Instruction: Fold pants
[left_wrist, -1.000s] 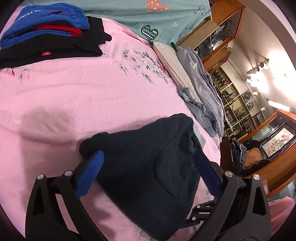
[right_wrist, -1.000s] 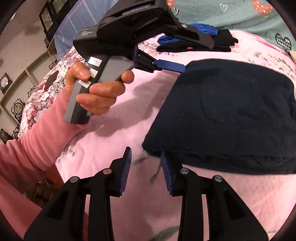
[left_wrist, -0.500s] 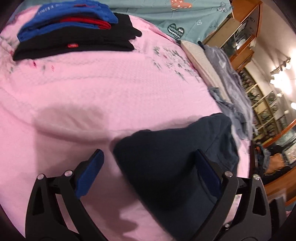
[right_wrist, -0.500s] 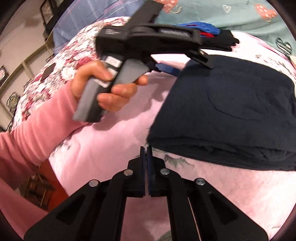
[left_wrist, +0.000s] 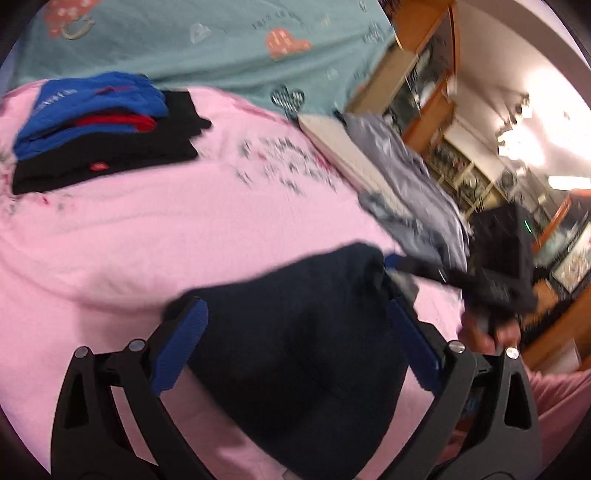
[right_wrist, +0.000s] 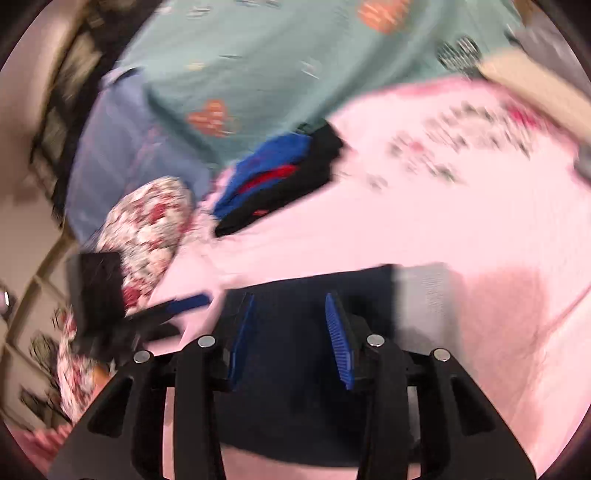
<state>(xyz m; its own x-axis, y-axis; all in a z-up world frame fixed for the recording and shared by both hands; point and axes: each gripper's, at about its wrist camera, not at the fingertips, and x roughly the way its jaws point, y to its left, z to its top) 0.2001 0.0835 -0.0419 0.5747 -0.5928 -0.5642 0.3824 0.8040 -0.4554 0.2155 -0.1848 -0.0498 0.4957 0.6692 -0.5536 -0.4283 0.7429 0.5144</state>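
Note:
The folded dark navy pants (left_wrist: 295, 350) lie on the pink bedsheet (left_wrist: 147, 229). My left gripper (left_wrist: 295, 310) is open wide, its blue pads on either side of the pants' near end and holding nothing. In the left wrist view my right gripper (left_wrist: 397, 260) reaches to the pants' far right corner, held by a hand (left_wrist: 487, 332). In the right wrist view the right gripper (right_wrist: 290, 299) is open above the pants (right_wrist: 295, 369), and a pale lining patch (right_wrist: 421, 295) shows at their right edge. The left gripper (right_wrist: 188, 302) shows at the left. Both views are blurred.
A stack of folded blue, red and black clothes (left_wrist: 103, 129) sits at the far side of the bed. Grey garments (left_wrist: 406, 184) are heaped at the right edge, next to a wooden cabinet (left_wrist: 417, 81). A teal blanket (left_wrist: 203, 44) lies behind, and a floral pillow (right_wrist: 147, 221) to the left.
The right gripper, shut half a second ago at the pants' edge, is now open over them. Both cameras have swung, and the right gripper has come into the left wrist view.

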